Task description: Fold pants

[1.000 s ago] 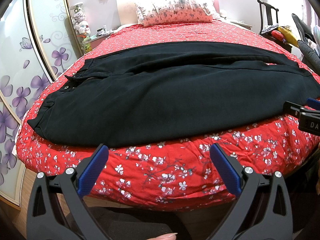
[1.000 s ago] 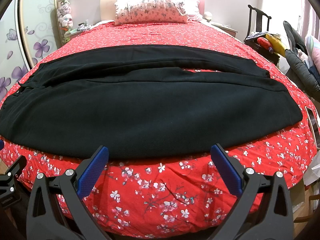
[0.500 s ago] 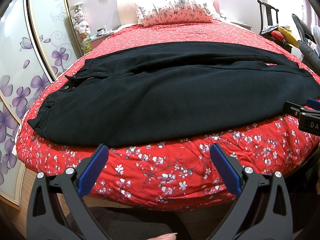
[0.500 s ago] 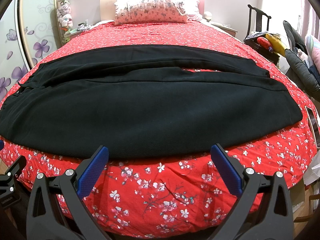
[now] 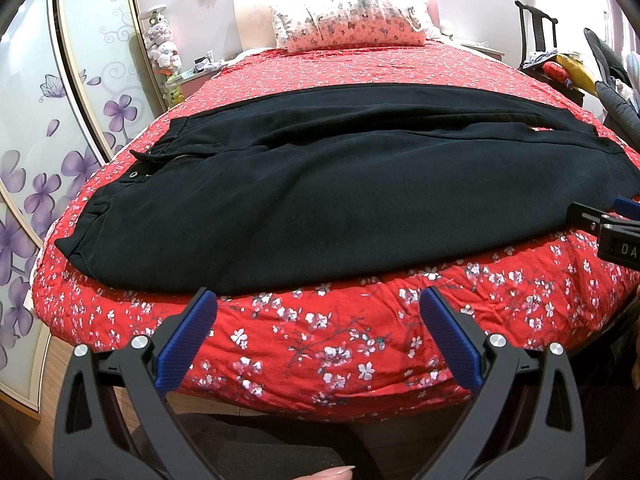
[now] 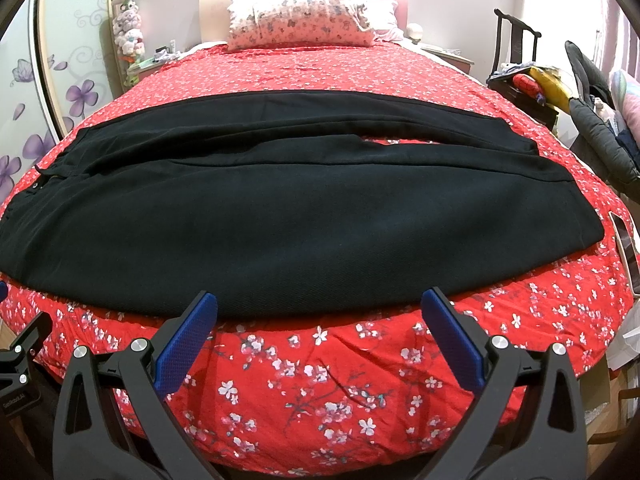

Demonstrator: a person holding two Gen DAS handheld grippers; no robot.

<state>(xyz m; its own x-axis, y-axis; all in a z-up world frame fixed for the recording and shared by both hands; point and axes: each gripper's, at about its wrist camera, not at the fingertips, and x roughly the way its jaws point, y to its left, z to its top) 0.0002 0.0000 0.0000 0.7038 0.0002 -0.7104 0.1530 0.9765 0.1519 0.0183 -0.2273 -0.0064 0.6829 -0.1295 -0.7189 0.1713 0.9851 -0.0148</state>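
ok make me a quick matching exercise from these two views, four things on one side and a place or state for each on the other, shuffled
Things:
1. pants
2. pillow
3. left gripper
4. wooden chair

Places or states:
A. at the head of the bed, against the headboard
B. open, hovering before the near edge of the bed, holding nothing
C. spread flat across the red floral bedspread, waistband to the left
D. standing beside the bed on the right, things piled on its seat

Pairs: 1-C, 2-A, 3-B, 4-D

Pants (image 6: 280,216) waistband past left edge
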